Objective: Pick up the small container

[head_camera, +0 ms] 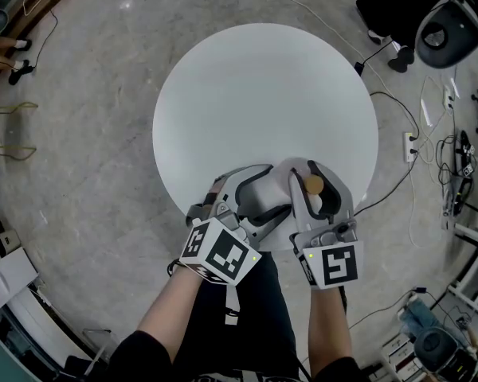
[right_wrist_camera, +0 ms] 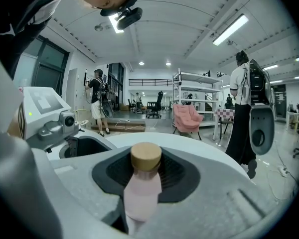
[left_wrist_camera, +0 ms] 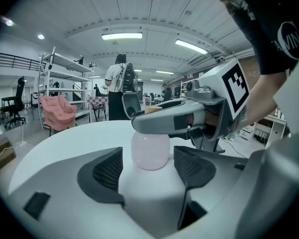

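As right gripper [head_camera: 313,175] clamps small container [right_wrist_camera: 142,188], left gripper [left_wrist_camera: 148,169] gapes around it

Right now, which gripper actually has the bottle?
The right gripper: its jaws are clamped on the pink bottle. The left gripper is open, pads either side of the bottle's base, not touching.

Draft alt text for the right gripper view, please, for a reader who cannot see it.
The right gripper clamps a small pink container with a tan cap, a round white table beyond. The left gripper sits at left.
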### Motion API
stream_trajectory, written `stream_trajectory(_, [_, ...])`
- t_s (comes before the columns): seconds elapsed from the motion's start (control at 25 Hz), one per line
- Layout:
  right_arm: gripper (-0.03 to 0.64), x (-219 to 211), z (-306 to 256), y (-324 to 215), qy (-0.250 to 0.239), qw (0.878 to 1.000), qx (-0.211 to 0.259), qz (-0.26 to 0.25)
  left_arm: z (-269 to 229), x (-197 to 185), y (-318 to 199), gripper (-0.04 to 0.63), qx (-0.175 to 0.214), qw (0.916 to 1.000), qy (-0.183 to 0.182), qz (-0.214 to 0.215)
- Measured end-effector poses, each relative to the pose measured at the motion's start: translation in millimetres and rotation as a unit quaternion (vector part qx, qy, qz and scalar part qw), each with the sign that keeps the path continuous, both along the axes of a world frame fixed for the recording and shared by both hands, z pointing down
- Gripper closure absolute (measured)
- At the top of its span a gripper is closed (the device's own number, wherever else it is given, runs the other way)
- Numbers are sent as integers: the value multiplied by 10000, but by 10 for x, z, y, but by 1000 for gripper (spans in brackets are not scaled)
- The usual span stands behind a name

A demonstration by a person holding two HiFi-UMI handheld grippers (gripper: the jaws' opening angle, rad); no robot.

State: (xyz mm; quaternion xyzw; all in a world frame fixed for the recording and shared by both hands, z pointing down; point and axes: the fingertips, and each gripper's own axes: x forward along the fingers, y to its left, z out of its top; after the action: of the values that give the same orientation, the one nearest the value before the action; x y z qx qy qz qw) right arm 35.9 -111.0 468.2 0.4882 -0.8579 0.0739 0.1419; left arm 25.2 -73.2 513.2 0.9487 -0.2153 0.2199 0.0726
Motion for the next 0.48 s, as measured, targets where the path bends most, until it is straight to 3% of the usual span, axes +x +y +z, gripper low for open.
stream_trajectory(0.48, [496, -205, -476, -62, -192, 9989, 262, -328, -12, 31, -128, 281, 85, 9998, -31, 177])
